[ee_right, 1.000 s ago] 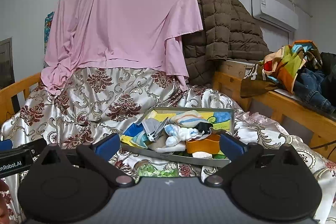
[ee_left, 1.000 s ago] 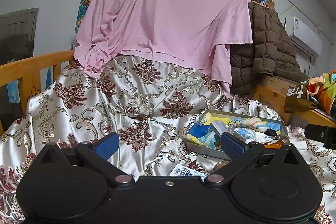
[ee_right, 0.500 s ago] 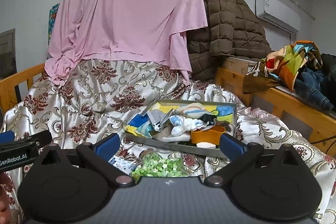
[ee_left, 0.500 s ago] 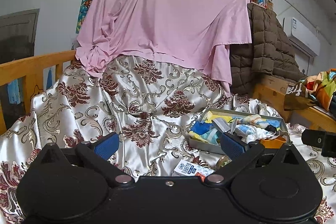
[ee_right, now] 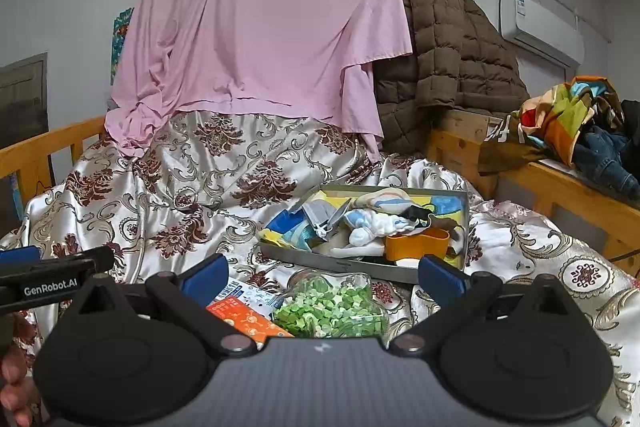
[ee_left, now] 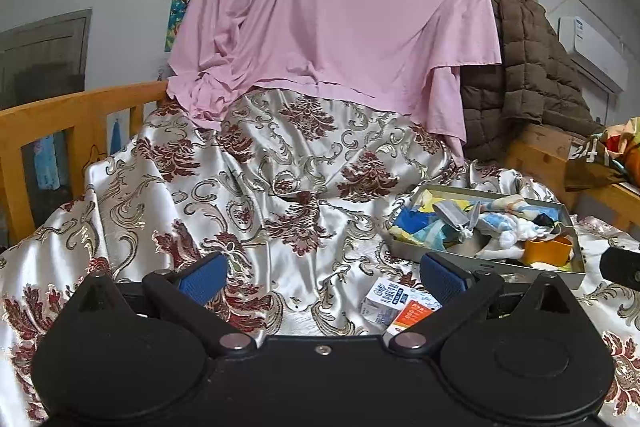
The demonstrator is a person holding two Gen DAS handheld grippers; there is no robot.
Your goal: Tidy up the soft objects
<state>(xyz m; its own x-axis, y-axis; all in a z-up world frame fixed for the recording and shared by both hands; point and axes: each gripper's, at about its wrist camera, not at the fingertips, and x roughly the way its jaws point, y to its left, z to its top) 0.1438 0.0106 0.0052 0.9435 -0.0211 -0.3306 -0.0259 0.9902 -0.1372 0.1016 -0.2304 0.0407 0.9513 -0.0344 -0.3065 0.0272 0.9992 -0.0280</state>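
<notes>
Both grippers hover empty, jaws spread wide: left gripper point(ee_left: 322, 277), right gripper point(ee_right: 322, 273), probably lining up a first pick. Just in front of the tray point(ee_right: 348, 264) lie a green-filled bag point(ee_right: 332, 309) and an orange-white carton point(ee_right: 244, 315) on the satin bedspread point(ee_right: 192, 195). Inside the tray, soft cloth items point(ee_right: 372, 223) are heaped with an orange cup point(ee_right: 416, 247), unsorted. Behind the tray hangs a pink sheet point(ee_right: 260, 27).

1. bed point(ee_right: 192, 211) covered by a silvery satin spread with dark red floral motifs, rising toward the far side.
2. grey metal tray point(ee_right: 320, 257) lies on the right, heaped with soft items.
3. near it: a bag of green bits point(ee_right: 332, 311) and a white-orange carton point(ee_left: 394, 305).
</notes>
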